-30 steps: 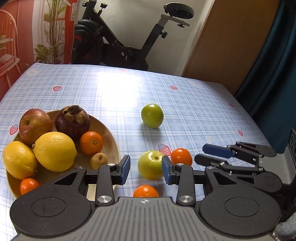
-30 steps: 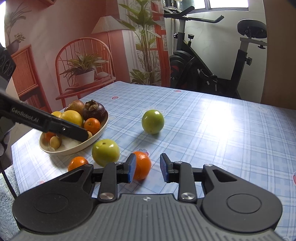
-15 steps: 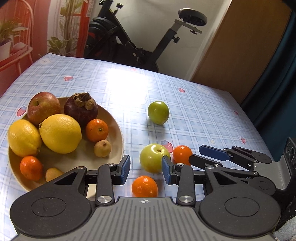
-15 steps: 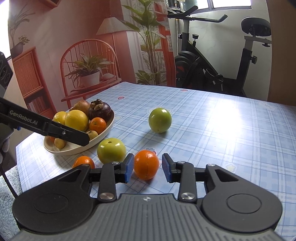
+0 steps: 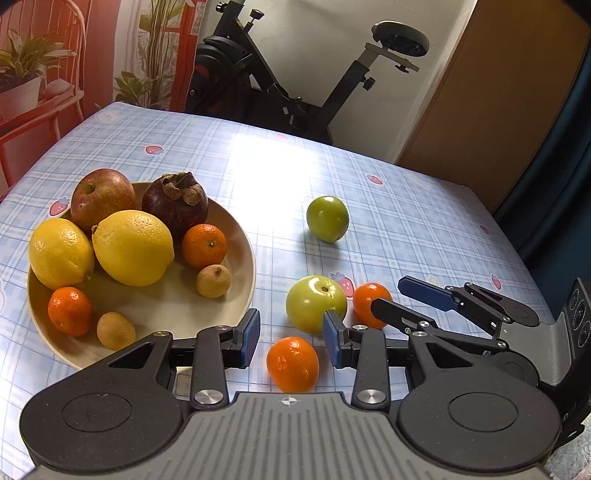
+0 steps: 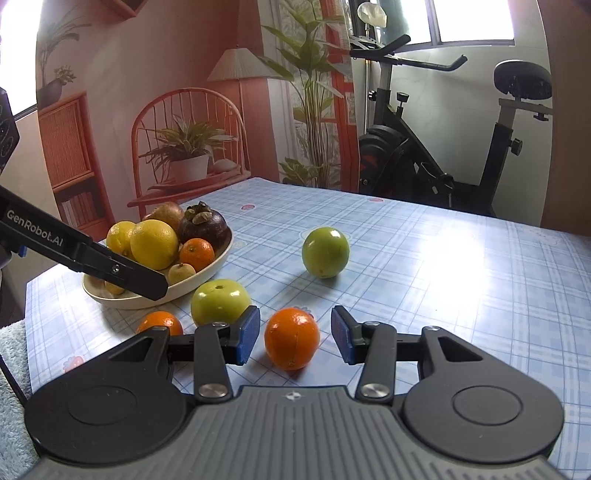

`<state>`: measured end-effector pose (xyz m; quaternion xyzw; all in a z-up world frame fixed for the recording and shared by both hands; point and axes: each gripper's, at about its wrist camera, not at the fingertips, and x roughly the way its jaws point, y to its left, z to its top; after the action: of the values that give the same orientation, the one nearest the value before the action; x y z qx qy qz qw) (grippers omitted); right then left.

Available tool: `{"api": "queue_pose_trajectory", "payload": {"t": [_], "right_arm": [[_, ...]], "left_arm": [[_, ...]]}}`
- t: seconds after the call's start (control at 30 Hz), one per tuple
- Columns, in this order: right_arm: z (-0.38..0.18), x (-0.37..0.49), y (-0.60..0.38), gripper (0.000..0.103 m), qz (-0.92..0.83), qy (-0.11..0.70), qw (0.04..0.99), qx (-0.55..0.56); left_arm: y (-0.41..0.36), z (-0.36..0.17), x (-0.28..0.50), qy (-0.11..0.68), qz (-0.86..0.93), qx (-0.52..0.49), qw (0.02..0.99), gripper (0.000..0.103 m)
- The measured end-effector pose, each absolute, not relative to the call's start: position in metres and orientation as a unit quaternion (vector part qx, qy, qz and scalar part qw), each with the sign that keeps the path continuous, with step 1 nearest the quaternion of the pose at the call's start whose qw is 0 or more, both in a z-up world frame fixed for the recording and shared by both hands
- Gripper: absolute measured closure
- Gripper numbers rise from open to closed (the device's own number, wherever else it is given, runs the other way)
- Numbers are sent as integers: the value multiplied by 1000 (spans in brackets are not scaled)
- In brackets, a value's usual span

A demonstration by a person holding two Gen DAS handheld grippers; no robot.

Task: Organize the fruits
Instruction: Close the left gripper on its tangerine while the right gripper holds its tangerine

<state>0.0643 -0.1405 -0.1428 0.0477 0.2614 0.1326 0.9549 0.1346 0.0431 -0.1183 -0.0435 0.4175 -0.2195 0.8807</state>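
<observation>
Only right wrist view: window (image 6: 476, 20) | right hand-held gripper (image 6: 293, 334) jaws just widened, orange (image 6: 291, 338) loose between

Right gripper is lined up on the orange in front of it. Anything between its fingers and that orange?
Nothing visible. The orange sits on the tablecloth between the right gripper fingers, whose jaws have just been opening, gaps either side. The green apple lies just beyond the left finger.

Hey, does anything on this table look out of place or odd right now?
Four fruits sit loose on the tablecloth instead of in the bowl: two green apples and two small oranges. Nothing looks spilled or damaged.
</observation>
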Motion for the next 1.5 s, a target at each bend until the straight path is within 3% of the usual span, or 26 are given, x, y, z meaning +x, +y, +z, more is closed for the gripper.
{"api": "queue_pose_trajectory", "payload": {"t": [0.87,1.0,1.5], "right_arm": [[-148,69,-137,57,140,293,945,49],[-150,73,-137,57,138,301,942,53],[-151,76,-138,57,136,301,942,55]], "left_arm": [[35,-122,129,428,-225,-35,875,64],[38,-122,123,427,-209,-29,879,49],[34,-137,124,448,-208,-26,869,49]]}}
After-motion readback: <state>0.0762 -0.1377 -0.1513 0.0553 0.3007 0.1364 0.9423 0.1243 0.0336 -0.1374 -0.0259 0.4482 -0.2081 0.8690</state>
